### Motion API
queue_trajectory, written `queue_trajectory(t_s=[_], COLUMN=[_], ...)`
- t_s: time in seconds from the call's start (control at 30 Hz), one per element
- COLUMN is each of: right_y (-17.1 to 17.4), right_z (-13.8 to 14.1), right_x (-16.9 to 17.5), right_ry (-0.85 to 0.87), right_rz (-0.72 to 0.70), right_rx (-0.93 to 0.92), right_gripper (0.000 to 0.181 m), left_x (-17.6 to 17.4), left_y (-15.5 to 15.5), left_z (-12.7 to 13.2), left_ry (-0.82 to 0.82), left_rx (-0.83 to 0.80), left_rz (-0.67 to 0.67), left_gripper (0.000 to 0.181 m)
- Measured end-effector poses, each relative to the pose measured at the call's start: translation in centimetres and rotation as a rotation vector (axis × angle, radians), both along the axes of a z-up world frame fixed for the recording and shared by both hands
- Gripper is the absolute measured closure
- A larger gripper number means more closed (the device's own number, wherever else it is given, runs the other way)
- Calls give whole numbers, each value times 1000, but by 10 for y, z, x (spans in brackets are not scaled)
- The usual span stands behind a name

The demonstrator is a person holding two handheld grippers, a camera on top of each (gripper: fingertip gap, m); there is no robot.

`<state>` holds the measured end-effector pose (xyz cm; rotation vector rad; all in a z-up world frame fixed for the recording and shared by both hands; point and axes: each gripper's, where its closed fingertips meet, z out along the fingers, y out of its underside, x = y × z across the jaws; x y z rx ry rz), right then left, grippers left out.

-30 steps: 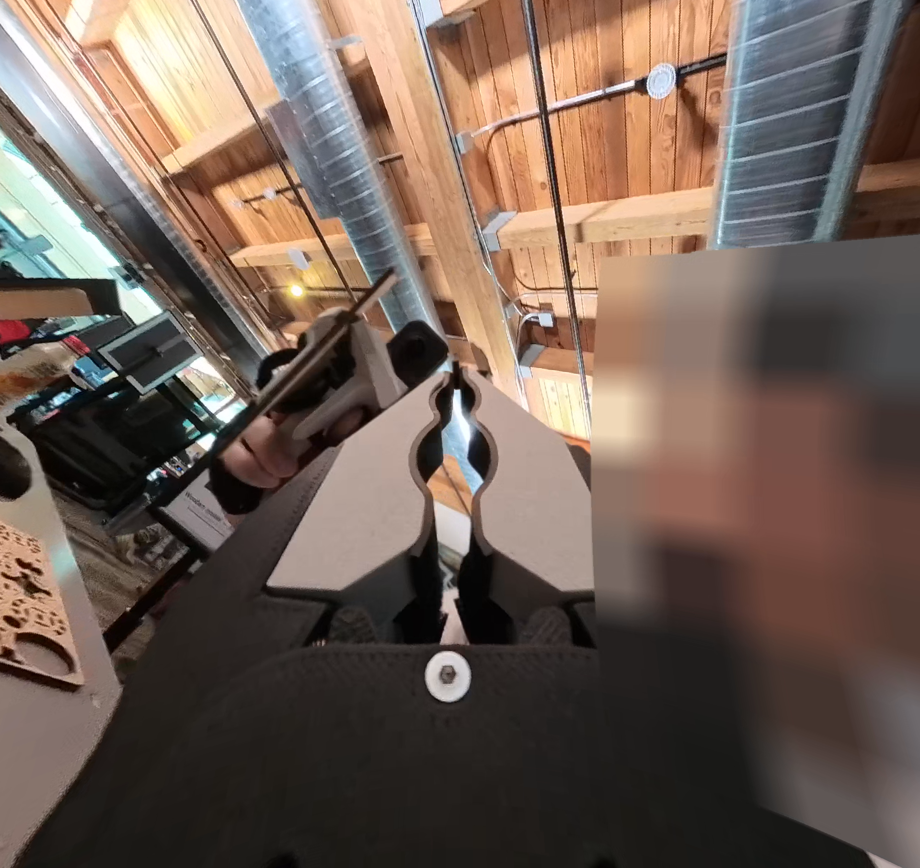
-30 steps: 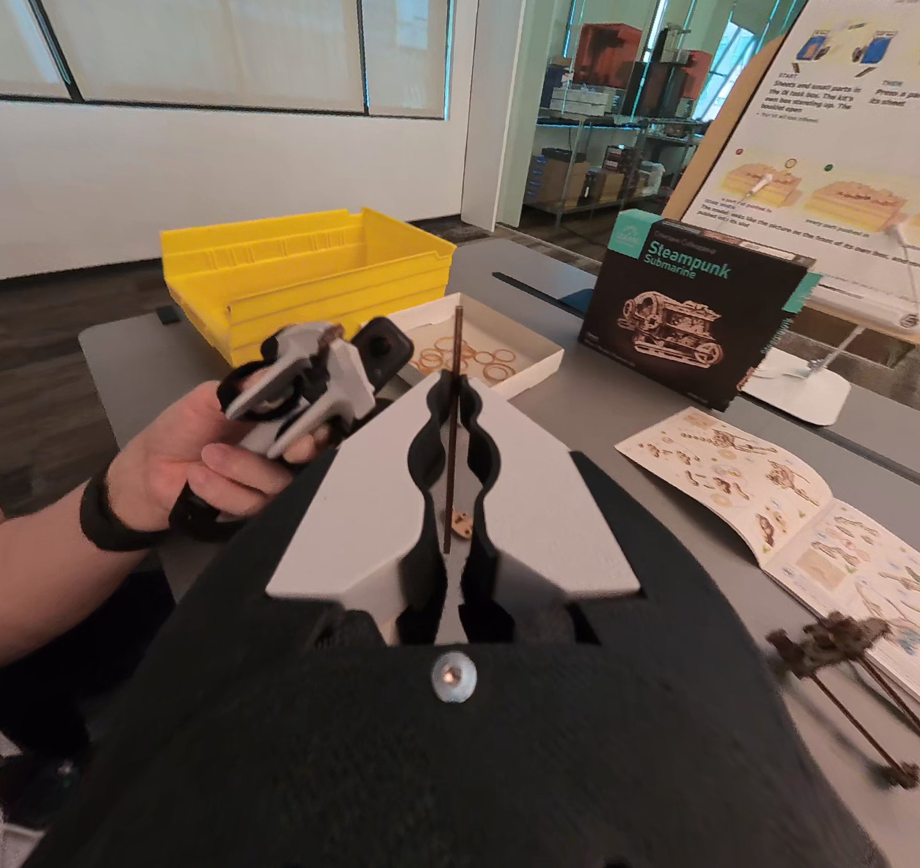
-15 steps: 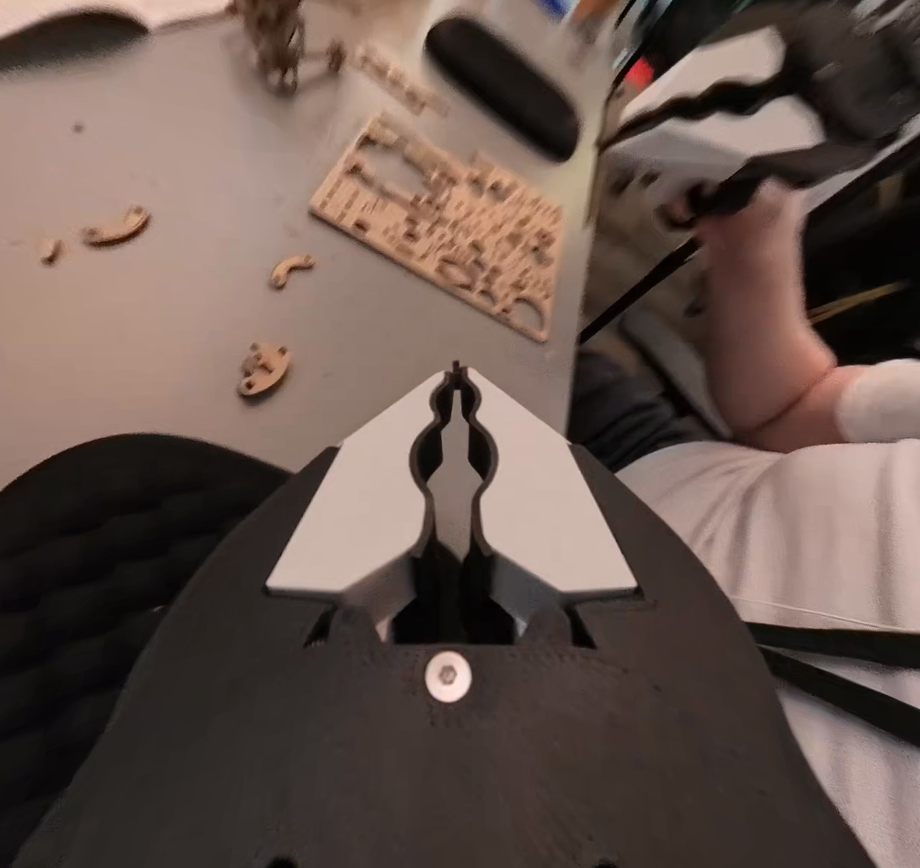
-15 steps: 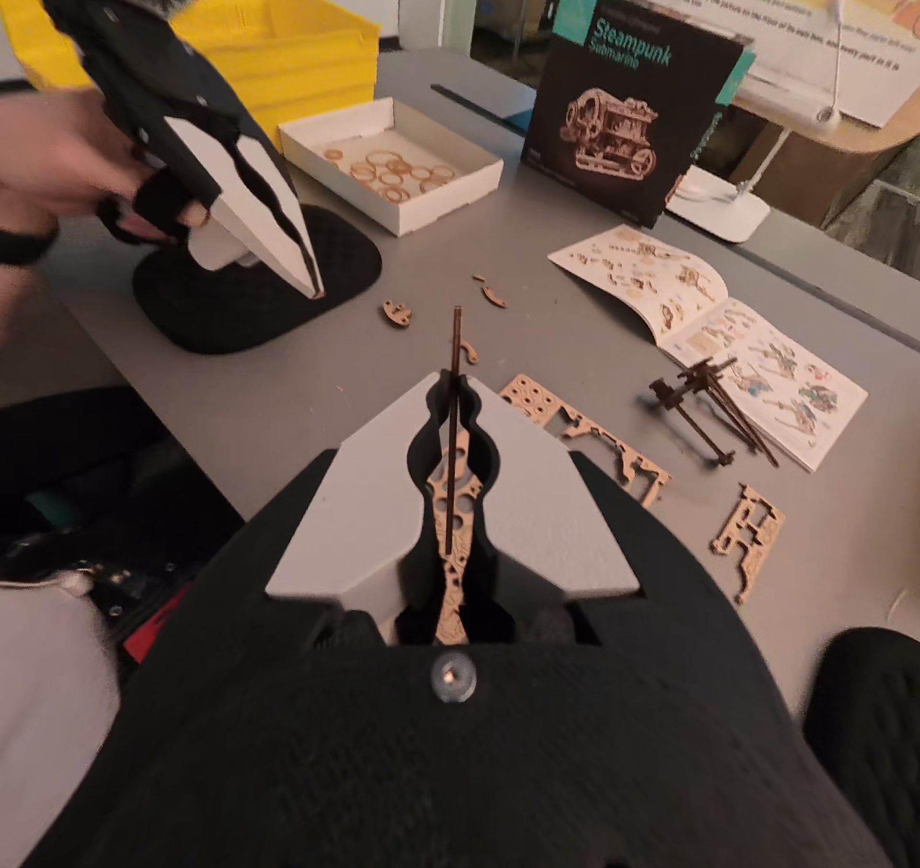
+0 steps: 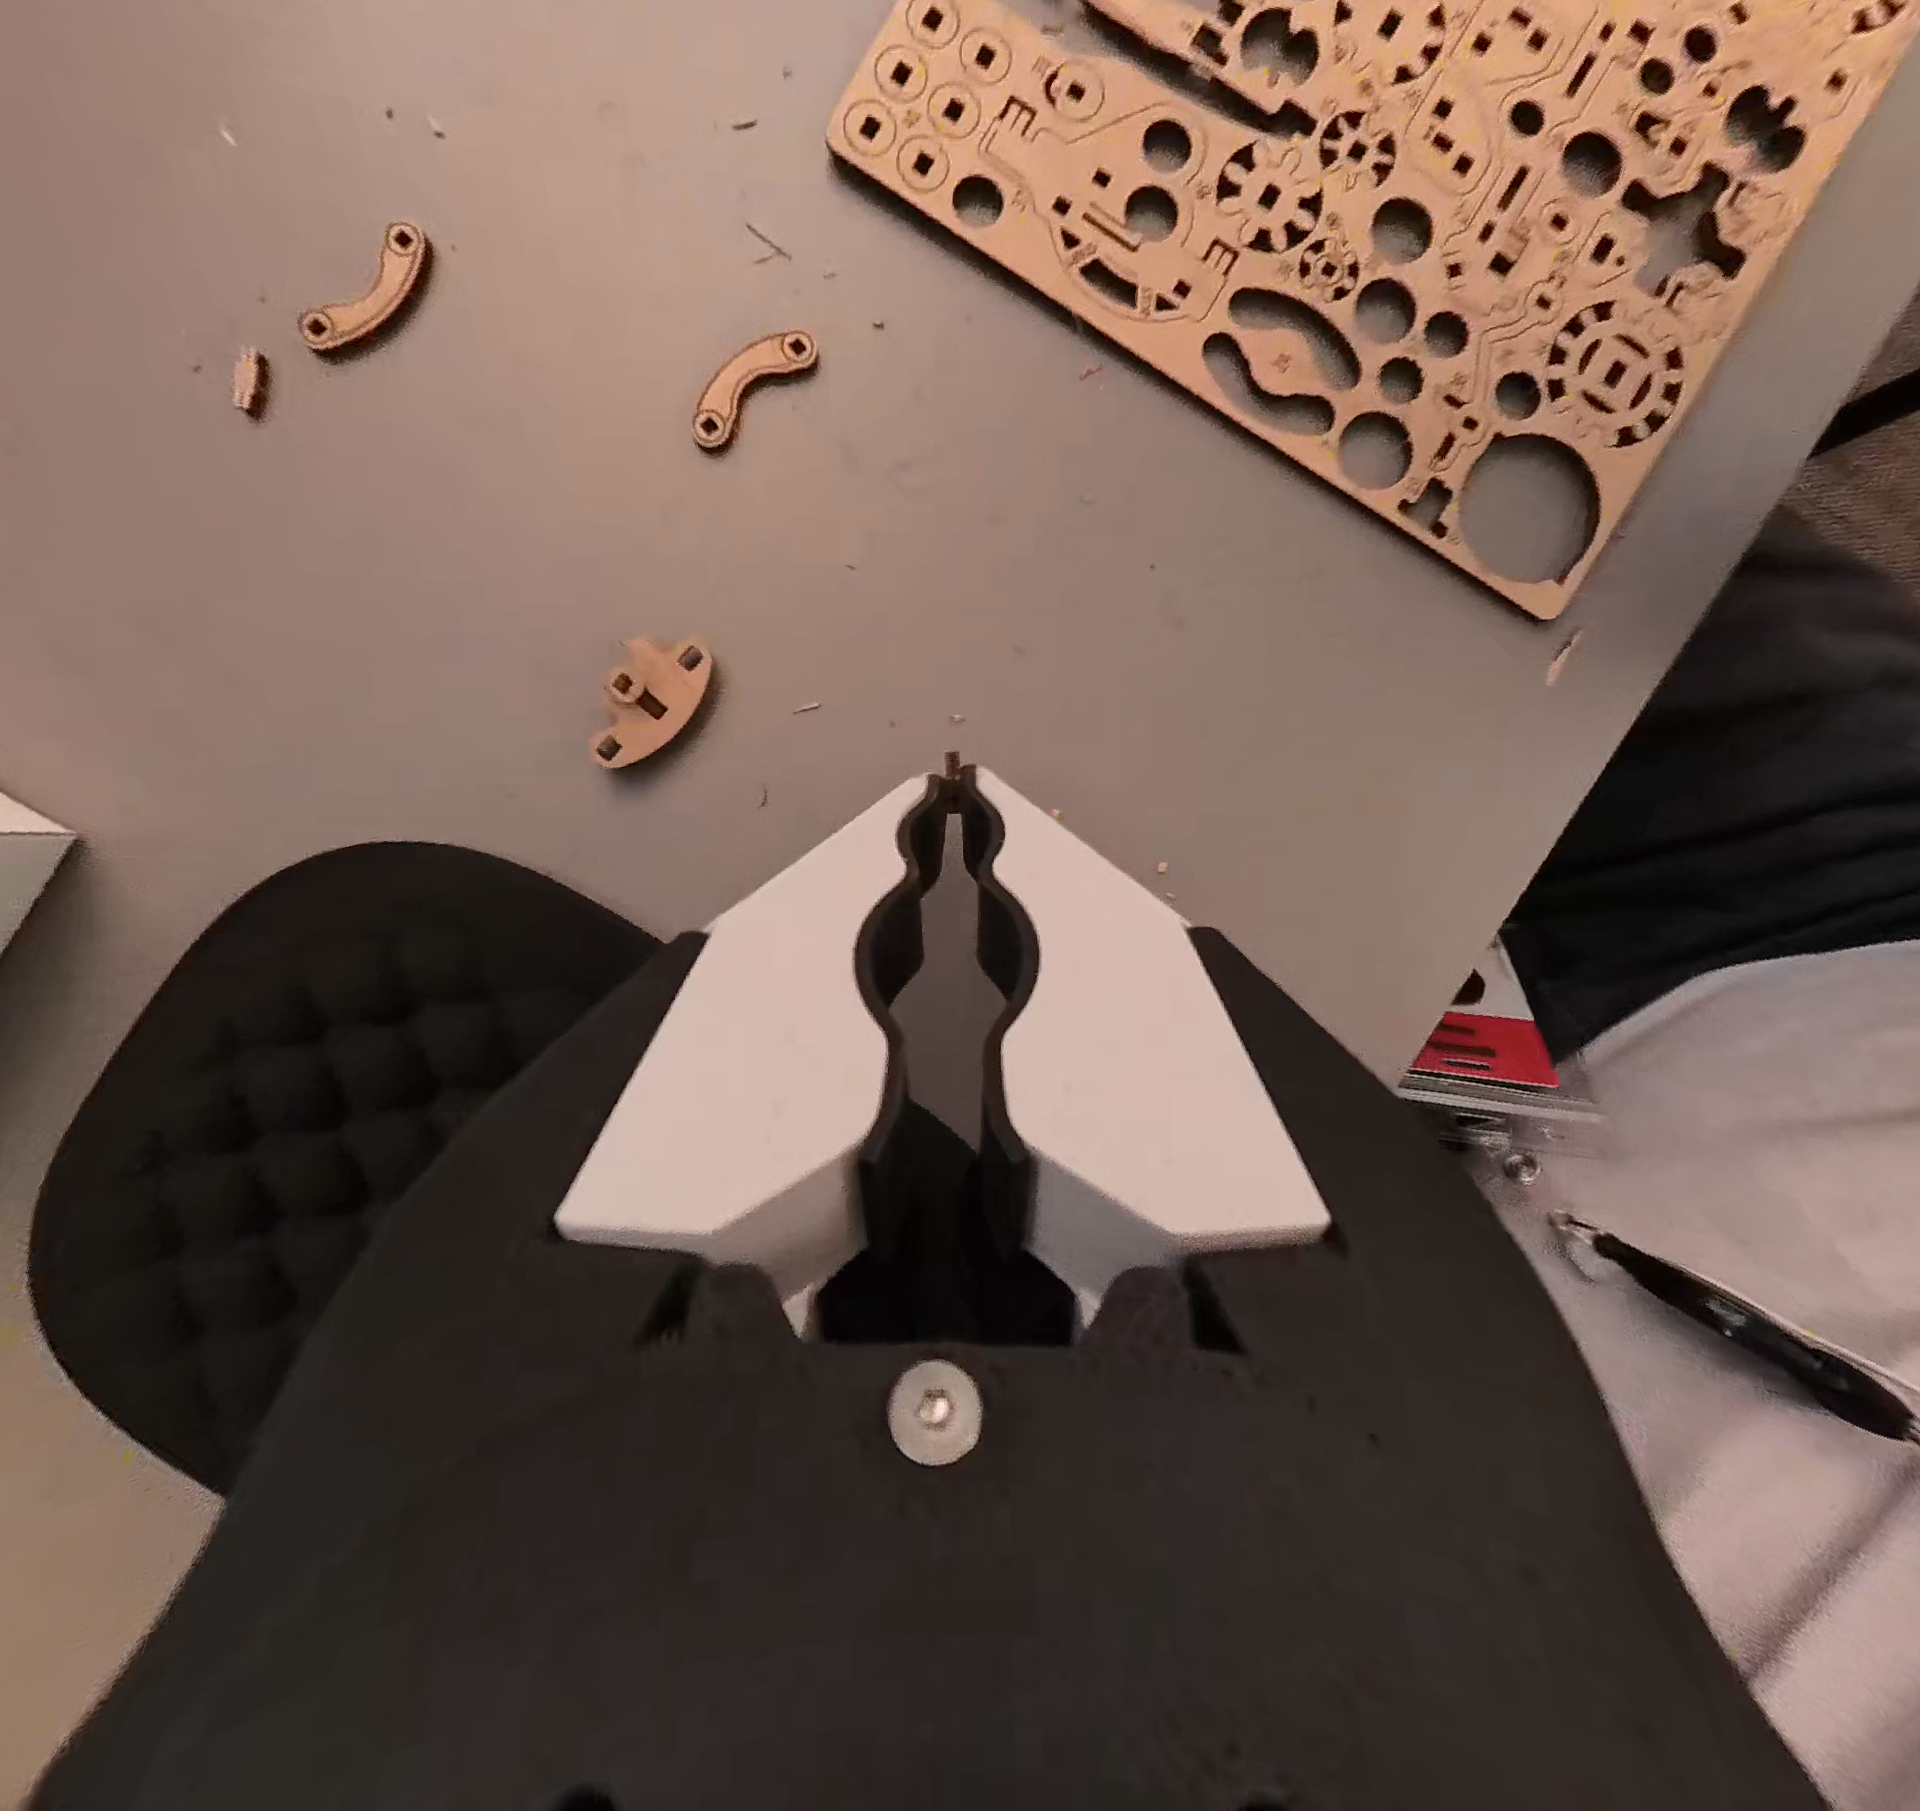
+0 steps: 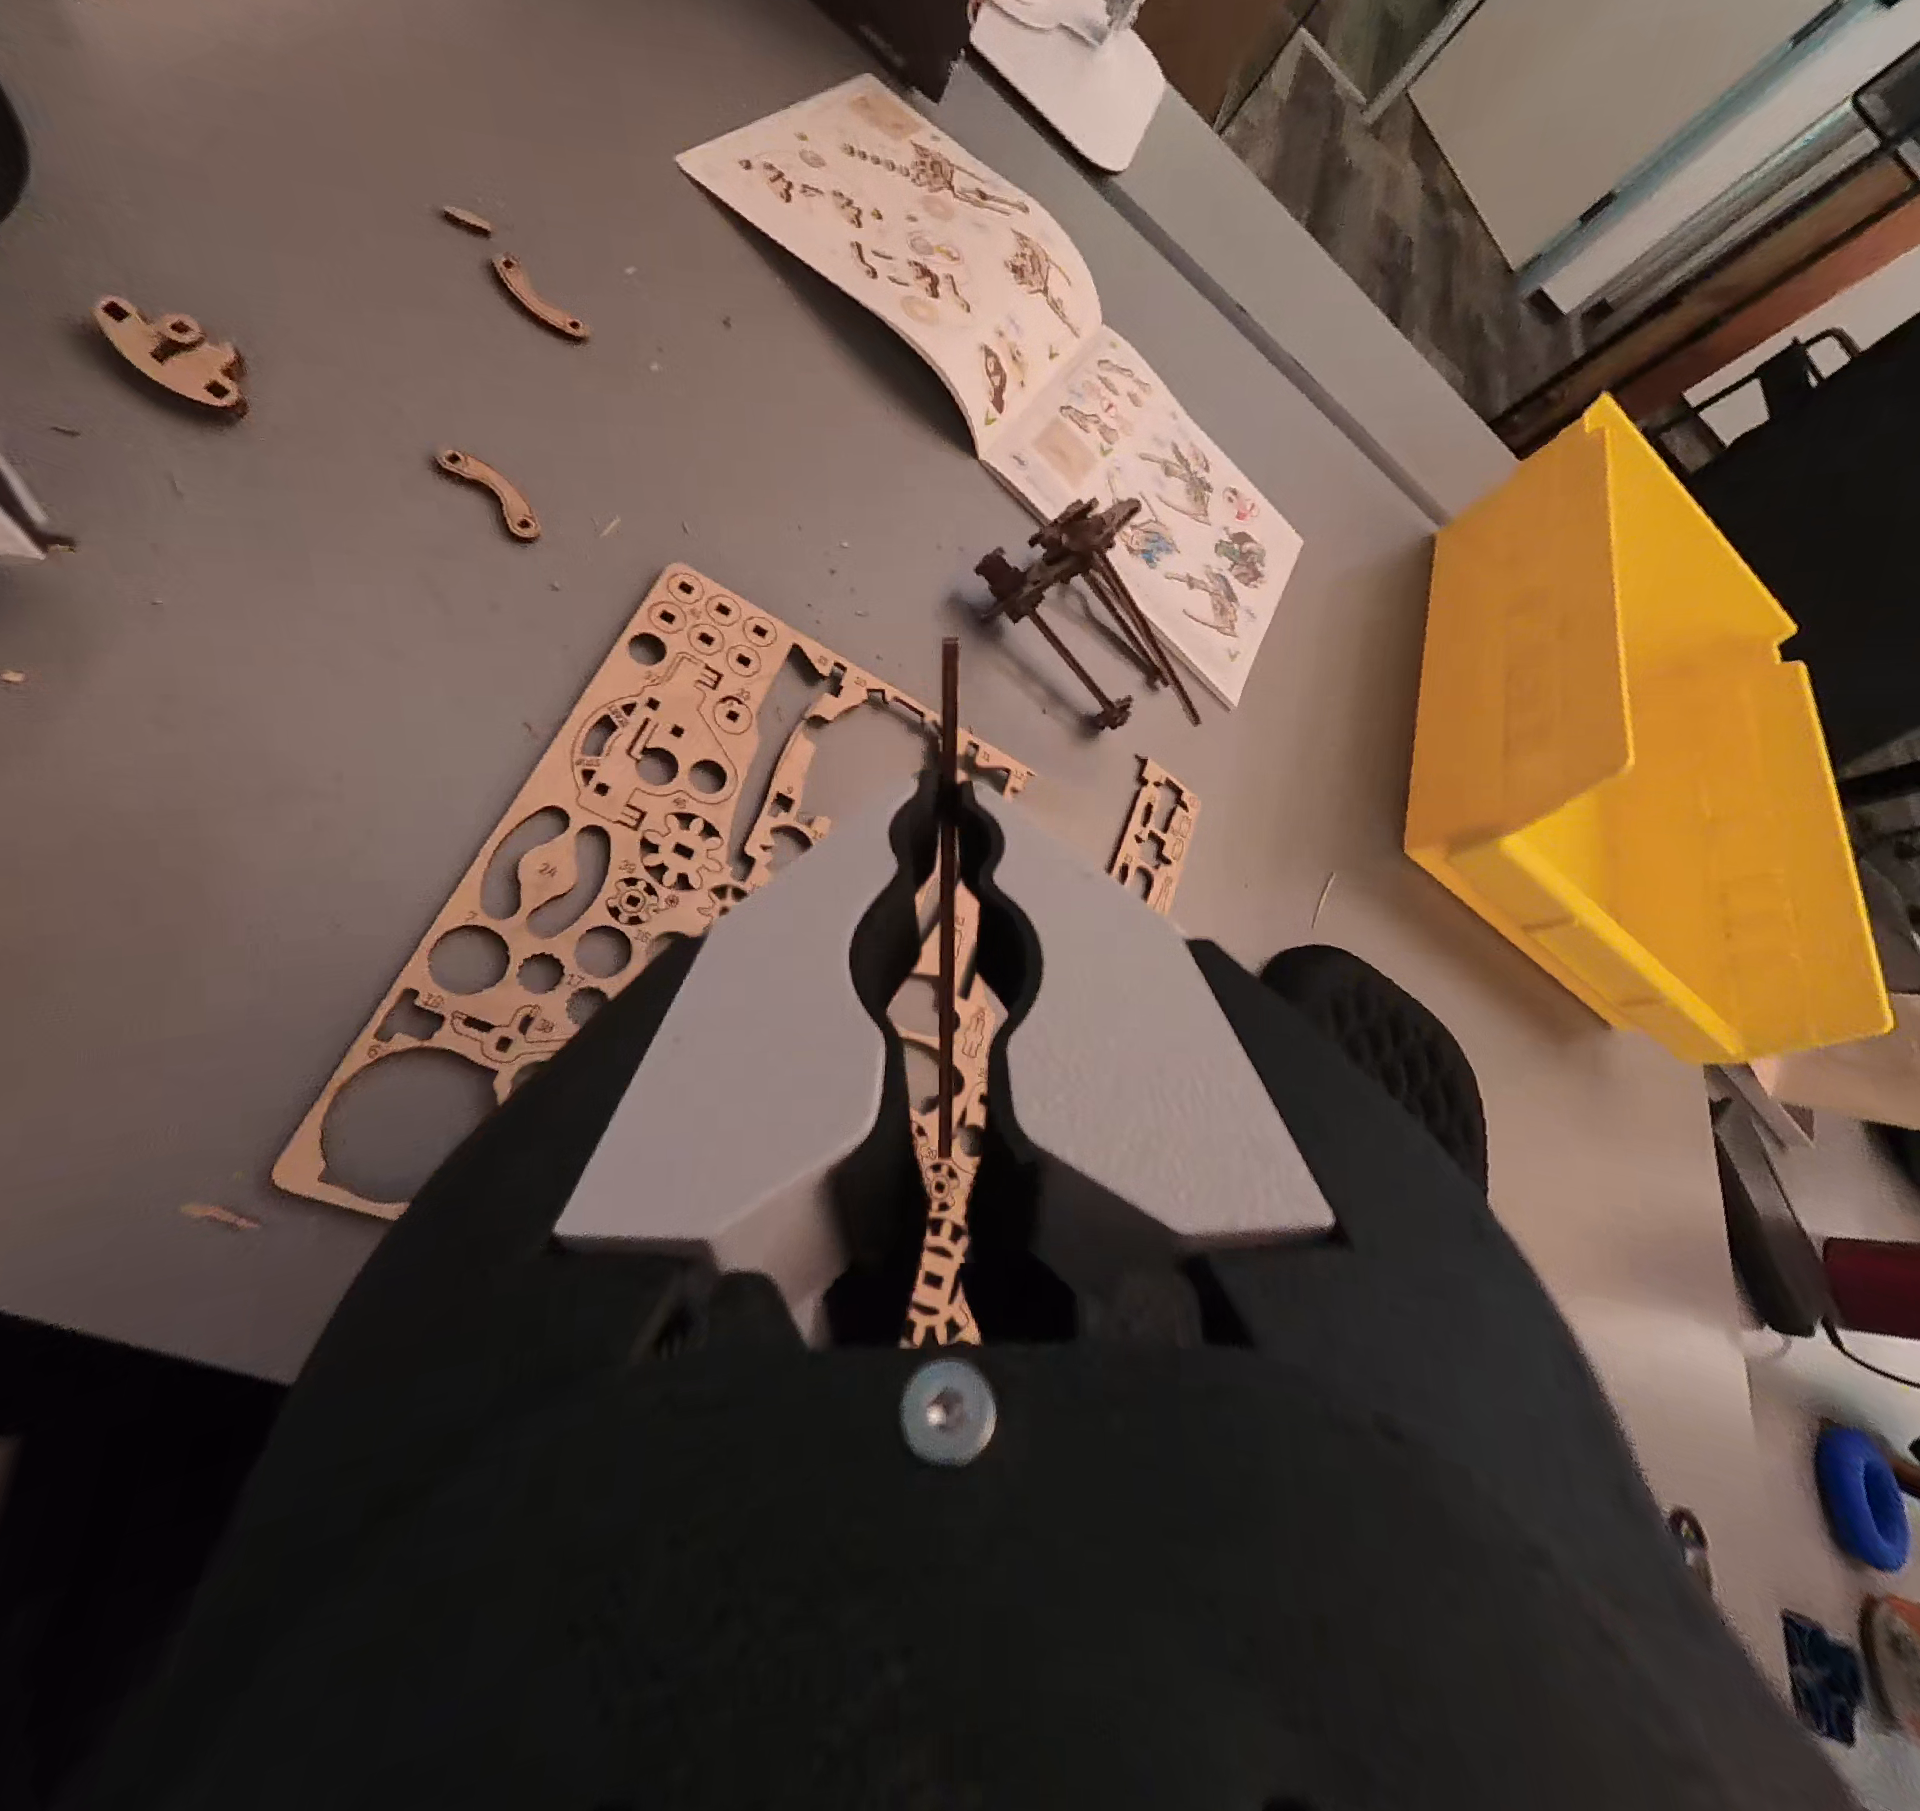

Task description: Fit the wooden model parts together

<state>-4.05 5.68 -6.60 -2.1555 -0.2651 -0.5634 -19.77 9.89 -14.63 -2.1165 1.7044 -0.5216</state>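
Pinched edge-on at the tips of the right gripper (image 6: 948, 787), a thin dark wooden stick (image 6: 949, 712) is held above the punched plywood sheet (image 6: 582, 888) on the grey table (image 6: 312, 618). The left gripper (image 5: 951, 782) is closed on a tiny dark piece (image 5: 952, 762), near 2 curved links (image 5: 753, 388) and a small oval part (image 5: 657, 699).

I am seeing a grey table (image 5: 436, 556) showing pale tan wooden sheets (image 5: 1382, 203) pierced with dark cut-outs, a dark brown rod (image 6: 950, 722) sitting between my light grey fingers (image 6: 1143, 1065), and, right of the sheets, a bright yellow bin (image 6: 1621, 743) glowing.
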Motion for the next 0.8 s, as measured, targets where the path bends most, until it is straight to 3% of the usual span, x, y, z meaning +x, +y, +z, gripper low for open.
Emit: queue_trajectory(t_s=[0.43,0.57,0.73,0.8], right_y=[-4,-3,-6,-7], right_z=[-15,-16,-17,-16], right_x=[1,2,9,12], right_ry=[71,110,141,153], right_rz=[26,42,47,50], right_rx=[-19,-4,21,31], right_gripper=[180,180,180,180], left_x=[-2,-4,-2,-4], left_y=[0,0,2,17], left_z=[-14,-12,25,44], left_ry=[120,96,-91,-163], left_rx=[35,9,-104,-102], left_rz=[29,43,52,76], left_gripper=[180,155,148,149])
